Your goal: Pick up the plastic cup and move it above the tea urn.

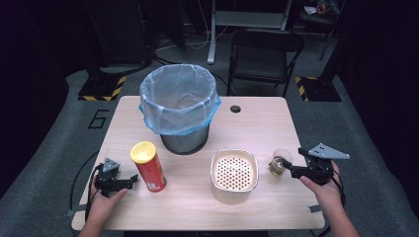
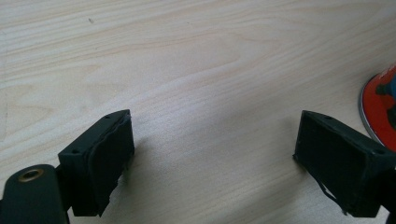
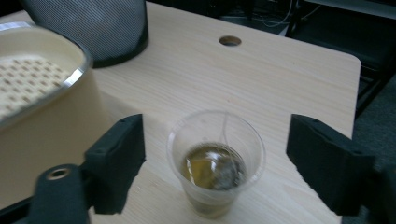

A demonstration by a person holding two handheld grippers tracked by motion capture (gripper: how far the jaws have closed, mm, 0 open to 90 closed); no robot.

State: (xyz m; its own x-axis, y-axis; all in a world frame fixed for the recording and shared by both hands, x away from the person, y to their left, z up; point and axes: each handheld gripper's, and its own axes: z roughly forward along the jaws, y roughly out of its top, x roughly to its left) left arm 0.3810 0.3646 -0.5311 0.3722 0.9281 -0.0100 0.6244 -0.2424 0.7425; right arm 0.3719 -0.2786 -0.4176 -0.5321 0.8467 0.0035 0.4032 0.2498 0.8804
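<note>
A person sits at a wooden table [image 1: 257,123] with a claw tool in each hand. The right gripper [image 3: 215,158] is at the lower right of the high view. Its jaws stand open, one on each side of a clear plastic cup [image 3: 215,161], and they do not touch it. There is a gap on both sides. The cup stands upright on the table, just right of the cream strainer box [image 1: 234,175]. Inside the cup is some brown tea and a tea bag [image 3: 212,168] with its thin string going up to the rim.

The left gripper [image 2: 212,154] is at the lower left of the high view. Its jaws are open too, with nothing but bare table between them. A red chip can [image 1: 148,167] with a yellow lid stands just right of it.

At the top middle of the table is a mesh trash bin [image 1: 180,106] with a light blue bag in it.

The job looks like it has only just started. The cup is not picked up yet, the tea and tea bag are in it, and the strainer looks empty. The likely next steps are to squeeze the cup, lift it, and tip it over the strainer.
</note>
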